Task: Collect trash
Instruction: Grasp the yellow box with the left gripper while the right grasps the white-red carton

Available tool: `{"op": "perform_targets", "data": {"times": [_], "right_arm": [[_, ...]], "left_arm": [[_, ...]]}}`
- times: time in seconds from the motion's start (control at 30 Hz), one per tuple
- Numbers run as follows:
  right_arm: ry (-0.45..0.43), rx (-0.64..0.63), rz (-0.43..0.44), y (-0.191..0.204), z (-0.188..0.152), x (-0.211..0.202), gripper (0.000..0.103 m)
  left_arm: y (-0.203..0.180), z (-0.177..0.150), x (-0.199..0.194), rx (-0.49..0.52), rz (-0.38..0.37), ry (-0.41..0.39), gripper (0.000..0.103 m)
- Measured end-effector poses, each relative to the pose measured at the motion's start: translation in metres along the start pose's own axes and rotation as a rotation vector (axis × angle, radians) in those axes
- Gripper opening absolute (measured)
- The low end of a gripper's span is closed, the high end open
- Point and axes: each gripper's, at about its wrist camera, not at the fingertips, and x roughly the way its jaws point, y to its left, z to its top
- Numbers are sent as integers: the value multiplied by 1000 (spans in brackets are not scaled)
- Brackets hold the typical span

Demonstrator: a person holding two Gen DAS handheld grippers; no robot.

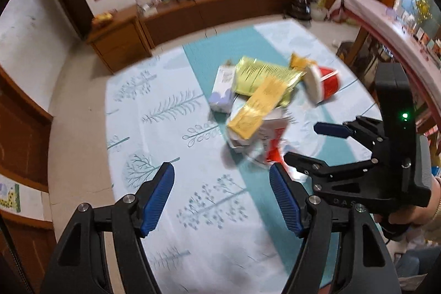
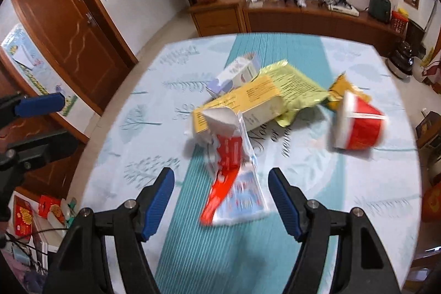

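Observation:
A heap of trash lies on the table's blue-and-white cloth [image 1: 171, 106]: a yellow box [image 2: 242, 104], a gold-green foil bag [image 2: 297, 90], a small white and purple carton [image 2: 237, 70], a red paper cup on its side [image 2: 358, 126], a small yellow wrapper [image 2: 341, 87] and a red-white-blue wrapper [image 2: 234, 178]. My right gripper [image 2: 222, 200] is open, and the red-white-blue wrapper lies between its fingers. My left gripper [image 1: 222, 200] is open and empty above the cloth, short of the heap [image 1: 256, 98]. The right gripper also shows in the left wrist view [image 1: 311, 145].
A wooden sideboard [image 2: 303, 15] with small items runs along the far wall. A brown door [image 2: 69, 26] is at the left. Red boxes [image 2: 24, 214] lie on the floor below the table's left edge. A shelf [image 1: 391, 26] stands at the right.

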Motion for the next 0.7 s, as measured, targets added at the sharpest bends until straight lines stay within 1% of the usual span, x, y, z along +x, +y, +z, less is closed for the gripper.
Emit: {"op": "perform_targets", "data": {"times": [0.03,0.07,0.13,0.2,0.23,0.27,0.3,0.37,0.4,0.5,0.6,0.7], "right_arm": [[11,5,-10,-1,4,19,71],[17,9,-14,-3,7,29,71],[37,21,-28,-7,13,55,71],[46,22,-30,-10,18,70,71],[49,21,-36,-12,20,76,69],[51,22,-35,-13,22,80,64],[54,30,-10,-15,22,84,51],[52,44,23,-17,22,84,47],[32,49,24,-18,20,79,45],[16,73,14,-22,17,69,45],[8,144,-6,-35,10,57,45],[-5,243,-27,-51,2,45,45]], "left_arm": [[5,3,12,3,-10,19,70],[10,8,27,12,-25,42,70],[15,11,42,26,-42,59,70],[17,15,57,43,-65,72,70],[18,17,61,49,-75,78,70],[18,19,67,53,-86,86,70],[19,22,73,59,-99,93,70],[17,28,78,70,-122,103,70],[16,31,82,78,-135,105,70],[8,40,88,106,-166,100,70],[-2,48,96,128,-189,102,70],[-15,55,107,148,-212,115,70]]}}
